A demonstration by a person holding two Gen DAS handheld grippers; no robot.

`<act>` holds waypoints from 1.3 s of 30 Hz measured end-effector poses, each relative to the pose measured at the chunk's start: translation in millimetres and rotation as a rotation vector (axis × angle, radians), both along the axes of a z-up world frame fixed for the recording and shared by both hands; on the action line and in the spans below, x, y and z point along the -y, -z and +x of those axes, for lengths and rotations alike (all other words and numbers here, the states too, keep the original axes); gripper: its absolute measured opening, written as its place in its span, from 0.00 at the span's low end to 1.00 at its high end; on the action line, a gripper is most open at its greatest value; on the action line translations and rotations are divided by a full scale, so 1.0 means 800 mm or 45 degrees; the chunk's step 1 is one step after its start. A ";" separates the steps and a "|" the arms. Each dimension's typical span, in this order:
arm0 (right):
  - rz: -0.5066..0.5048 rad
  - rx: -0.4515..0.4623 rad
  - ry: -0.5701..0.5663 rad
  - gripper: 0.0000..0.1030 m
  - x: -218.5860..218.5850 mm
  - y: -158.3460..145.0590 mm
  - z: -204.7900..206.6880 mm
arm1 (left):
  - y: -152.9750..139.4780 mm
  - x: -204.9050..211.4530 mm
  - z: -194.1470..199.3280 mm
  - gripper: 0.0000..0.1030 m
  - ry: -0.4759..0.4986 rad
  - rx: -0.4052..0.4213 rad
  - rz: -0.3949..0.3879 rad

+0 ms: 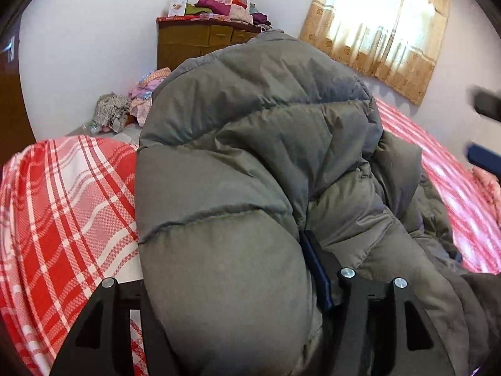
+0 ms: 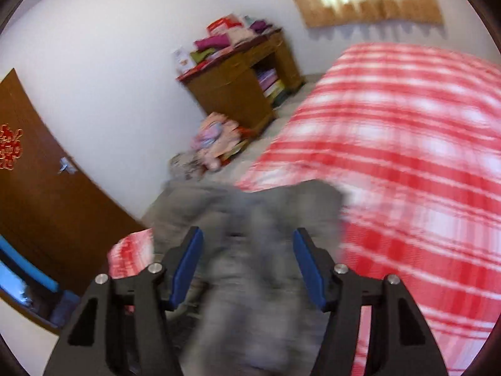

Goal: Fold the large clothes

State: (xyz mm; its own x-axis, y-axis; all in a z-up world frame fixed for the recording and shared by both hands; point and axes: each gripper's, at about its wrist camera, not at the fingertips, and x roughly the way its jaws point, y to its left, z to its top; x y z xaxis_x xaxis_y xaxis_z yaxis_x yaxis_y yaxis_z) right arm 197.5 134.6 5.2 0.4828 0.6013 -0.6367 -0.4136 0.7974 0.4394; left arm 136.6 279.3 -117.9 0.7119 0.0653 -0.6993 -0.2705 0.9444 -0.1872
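Jackets: one grey puffer jacket (image 1: 250,144), heaped on the bed (image 1: 62,194) with its red plaid cover.
Claws: two.
Left claw (image 1: 238,288): clamped on a thick fold of the jacket.
Right claw (image 2: 247,269): jaws parted, blue pads (image 2: 186,269) clear of the blurred jacket (image 2: 250,282) passing between them.
Dresser (image 1: 188,40): one, by the wall, clothes piled on top.

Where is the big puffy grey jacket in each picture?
Left wrist view: the grey jacket fills the middle, bulging between the left claw's fingers.
Right wrist view: the grey jacket is a blurry shape at bottom centre, between the right claw's blue pads.
Shared landmark: the wooden dresser piled with clothes.
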 end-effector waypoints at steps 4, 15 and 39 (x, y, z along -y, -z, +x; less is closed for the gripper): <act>-0.235 -0.062 0.061 0.55 -0.046 0.067 0.019 | -0.002 0.002 0.001 0.61 0.005 -0.001 0.013; -0.321 0.107 0.144 0.53 -0.023 0.149 0.009 | 0.001 0.007 0.017 0.73 0.019 -0.031 0.040; -0.203 -0.002 0.250 0.89 0.053 0.116 -0.054 | -0.060 0.001 -0.070 0.77 -0.076 0.003 0.011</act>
